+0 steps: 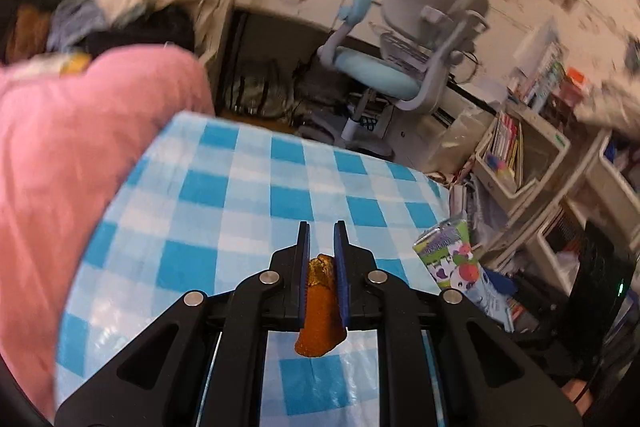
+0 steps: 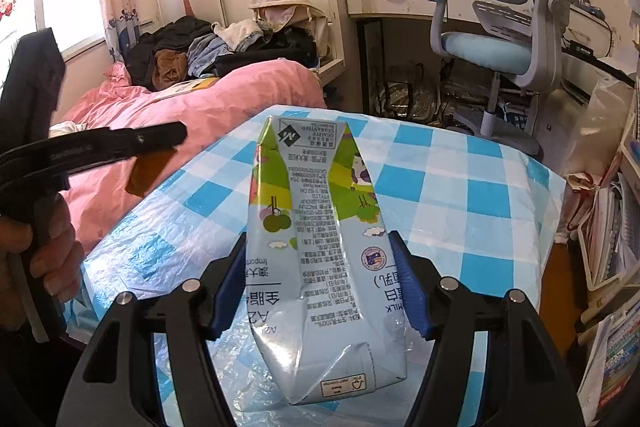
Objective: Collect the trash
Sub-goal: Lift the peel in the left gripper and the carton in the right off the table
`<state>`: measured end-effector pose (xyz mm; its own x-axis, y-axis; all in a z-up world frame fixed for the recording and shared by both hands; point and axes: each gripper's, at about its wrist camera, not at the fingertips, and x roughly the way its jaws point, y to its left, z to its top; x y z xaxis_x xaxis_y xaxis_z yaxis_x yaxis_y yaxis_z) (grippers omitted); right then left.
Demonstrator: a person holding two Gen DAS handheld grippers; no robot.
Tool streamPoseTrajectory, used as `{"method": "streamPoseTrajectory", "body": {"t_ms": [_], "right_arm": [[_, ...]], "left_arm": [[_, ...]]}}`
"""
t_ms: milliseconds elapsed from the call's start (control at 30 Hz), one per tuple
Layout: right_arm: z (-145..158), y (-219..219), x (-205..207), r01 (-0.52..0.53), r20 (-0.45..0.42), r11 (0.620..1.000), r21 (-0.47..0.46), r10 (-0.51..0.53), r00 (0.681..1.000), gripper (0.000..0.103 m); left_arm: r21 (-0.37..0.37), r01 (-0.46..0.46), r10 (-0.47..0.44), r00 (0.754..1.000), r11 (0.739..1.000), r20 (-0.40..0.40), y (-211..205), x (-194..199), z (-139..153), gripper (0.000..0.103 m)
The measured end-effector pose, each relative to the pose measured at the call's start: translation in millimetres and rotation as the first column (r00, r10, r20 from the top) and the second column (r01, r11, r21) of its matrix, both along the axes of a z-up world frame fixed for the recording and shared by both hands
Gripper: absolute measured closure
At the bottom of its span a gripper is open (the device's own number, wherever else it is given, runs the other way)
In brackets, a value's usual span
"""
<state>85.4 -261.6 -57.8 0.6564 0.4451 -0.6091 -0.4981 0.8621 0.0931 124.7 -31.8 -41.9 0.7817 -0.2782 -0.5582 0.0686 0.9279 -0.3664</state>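
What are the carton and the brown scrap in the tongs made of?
Carton: coated paperboard, it seems; glossy printed skin, creased and dented flat. Scrap: probably a thin foil or plastic wrapper; shiny orange-brown, crinkled at its tip, hanging limp. The look leaves it open.

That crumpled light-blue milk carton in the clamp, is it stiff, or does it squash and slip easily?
The crumpled light-blue milk carton is creased and caved in, so it probably squashes easily and is likely empty and light. Its glossy skin may slip, though the right gripper presses both sides. Flattened, it should not roll.
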Motion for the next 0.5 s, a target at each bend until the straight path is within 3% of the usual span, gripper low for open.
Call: {"method": "streamPoseTrajectory", "body": {"t_ms": [67, 300, 500], "right_arm": [[1, 5, -3, -0.015, 0.004, 1.000, 0.001, 0.015, 1.000, 0.038], [5, 19, -11, -0.034, 0.039, 0.999, 0.005, 0.034, 0.999, 0.038], [11, 26, -18, -0.027, 0.085, 1.000, 0.010, 0.026, 0.996, 0.038]], "left_arm": [[-0.015, -0.017, 0.017, 1.000, 1.000, 0.005, 2, -1, 1, 0.091], [0.110, -0.060, 0.053, 0.996, 0.992, 0.069, -19, -12, 15, 0.091], [0.140, -0.083, 0.075, 0.995, 0.987, 0.061, -21, -19, 20, 0.091]]}}
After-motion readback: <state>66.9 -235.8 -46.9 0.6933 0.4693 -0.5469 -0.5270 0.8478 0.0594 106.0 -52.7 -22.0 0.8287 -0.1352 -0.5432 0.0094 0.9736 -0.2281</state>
